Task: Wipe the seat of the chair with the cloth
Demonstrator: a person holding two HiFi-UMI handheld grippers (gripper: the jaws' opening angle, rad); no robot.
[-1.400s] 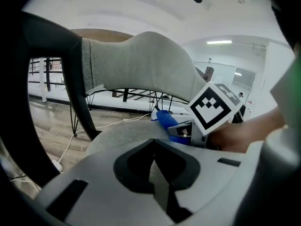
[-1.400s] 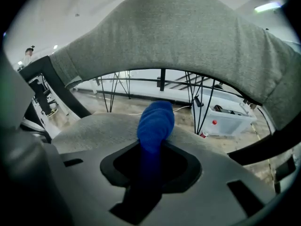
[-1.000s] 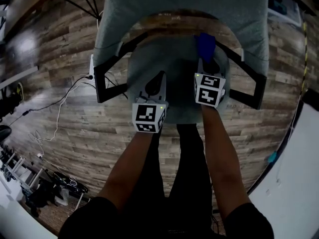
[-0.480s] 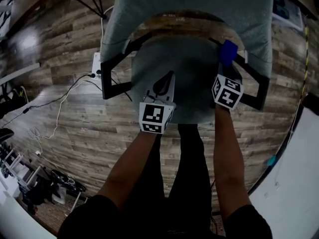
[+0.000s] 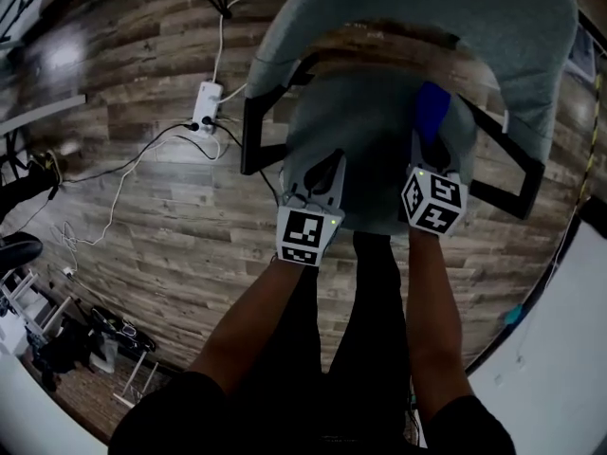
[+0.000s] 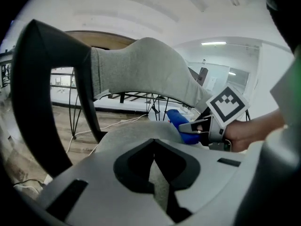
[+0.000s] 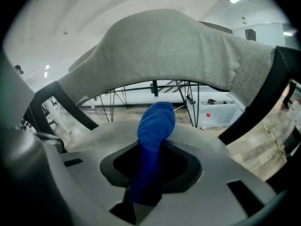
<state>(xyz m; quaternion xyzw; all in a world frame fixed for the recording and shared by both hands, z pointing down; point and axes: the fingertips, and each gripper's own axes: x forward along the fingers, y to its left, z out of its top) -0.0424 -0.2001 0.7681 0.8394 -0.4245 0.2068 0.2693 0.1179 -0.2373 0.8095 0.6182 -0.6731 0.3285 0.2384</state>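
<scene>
The right gripper (image 7: pixel 149 173) has its jaws clamped on the blue cloth (image 7: pixel 153 126), which stands up out of the jaws as a rolled wad and bulges past their tips toward the grey backrest (image 7: pixel 169 46) ahead. Below and in front of those jaws lies the grey seat (image 5: pixel 365 126) of the chair. In the head view the cloth sits at the right side of the seat, just inside the black right armrest (image 5: pixel 517 173); whether it presses on the fabric cannot be told. The left gripper (image 5: pixel 322 173) has its jaws drawn together with only a thin slit between them, holding nothing. In its own view grey seat fabric shows through that slit. Its tips point over the front left part of the seat, with the black left armrest (image 6: pixel 51 93) to the left of the jaws and the cloth to their right and ahead. The two grippers are side by side and apart. Around the chair is a wooden plank floor (image 5: pixel 142 216), where a white power strip (image 5: pixel 206 102) with cables lies off to the left of the left jaws
</scene>
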